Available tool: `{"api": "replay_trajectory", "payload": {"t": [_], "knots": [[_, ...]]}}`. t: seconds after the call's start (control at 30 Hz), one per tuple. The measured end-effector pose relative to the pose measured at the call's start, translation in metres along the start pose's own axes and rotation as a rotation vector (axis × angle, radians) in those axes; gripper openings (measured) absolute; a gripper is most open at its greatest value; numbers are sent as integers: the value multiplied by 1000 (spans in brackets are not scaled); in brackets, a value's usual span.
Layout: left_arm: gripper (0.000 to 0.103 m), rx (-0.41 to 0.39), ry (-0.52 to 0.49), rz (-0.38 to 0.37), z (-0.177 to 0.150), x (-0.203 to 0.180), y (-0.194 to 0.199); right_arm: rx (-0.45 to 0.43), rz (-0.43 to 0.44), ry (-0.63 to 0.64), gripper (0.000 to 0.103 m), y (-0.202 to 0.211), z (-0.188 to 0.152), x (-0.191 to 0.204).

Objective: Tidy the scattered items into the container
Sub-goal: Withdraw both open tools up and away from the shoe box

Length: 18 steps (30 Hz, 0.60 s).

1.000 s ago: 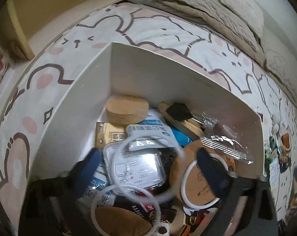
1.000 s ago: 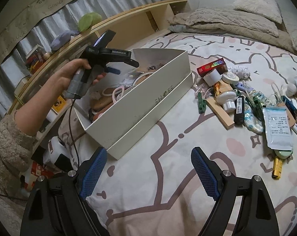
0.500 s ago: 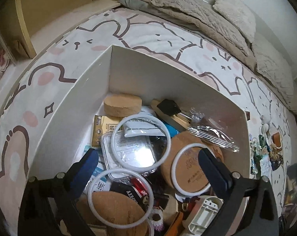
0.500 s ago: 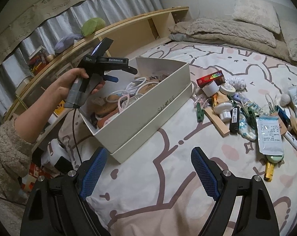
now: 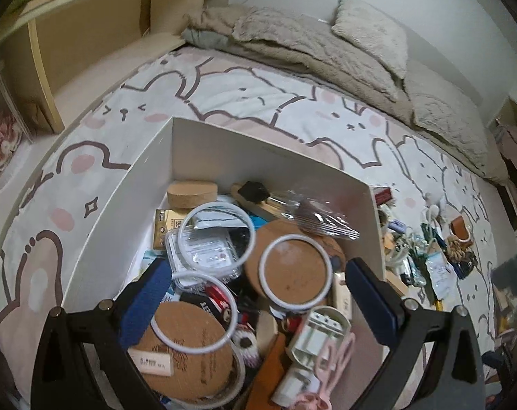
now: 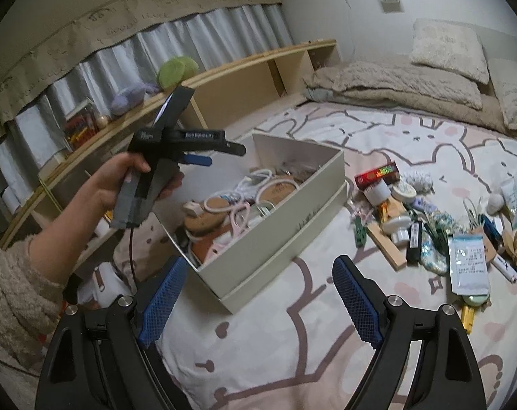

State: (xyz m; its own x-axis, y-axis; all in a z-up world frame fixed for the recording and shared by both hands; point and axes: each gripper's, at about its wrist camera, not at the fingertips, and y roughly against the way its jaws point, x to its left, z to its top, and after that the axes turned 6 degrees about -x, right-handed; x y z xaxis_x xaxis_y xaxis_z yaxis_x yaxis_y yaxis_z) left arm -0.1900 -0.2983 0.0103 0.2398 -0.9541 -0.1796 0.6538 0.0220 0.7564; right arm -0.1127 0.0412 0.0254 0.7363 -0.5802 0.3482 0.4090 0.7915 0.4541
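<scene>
While the left gripper [image 5: 255,273] is hanging above the white box [image 6: 292,212] with its jaws spread and nothing between them, the right gripper [image 6: 258,294] is waiting over the bedsheet [image 6: 292,358], equally spread and empty. The box is already holding cork coasters [image 5: 292,270], white rings [image 5: 215,235] and packets, so the step in hand looks like going for another piece from the scattered pile [image 6: 429,225] lying on the sheet just to the right of the box. Doing it well is meaning picking something that is lying free at the pile's edge, such as the white sachet [image 6: 470,263], coming down with the jaws straddling it, and closing only once both pads are flanking it. Much of the pile is overlapping, so several small items are proving hard to identify, and the sheet's far right edge is being cut off by the lens.
</scene>
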Motion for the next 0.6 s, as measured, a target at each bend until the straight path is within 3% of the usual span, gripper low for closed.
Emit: {"api": "replay_trajectory", "payload": {"t": [0.6], "knots": [[102, -172, -47, -45, -29, -29, 92, -109, 35, 43, 87, 32, 18, 36]]}}
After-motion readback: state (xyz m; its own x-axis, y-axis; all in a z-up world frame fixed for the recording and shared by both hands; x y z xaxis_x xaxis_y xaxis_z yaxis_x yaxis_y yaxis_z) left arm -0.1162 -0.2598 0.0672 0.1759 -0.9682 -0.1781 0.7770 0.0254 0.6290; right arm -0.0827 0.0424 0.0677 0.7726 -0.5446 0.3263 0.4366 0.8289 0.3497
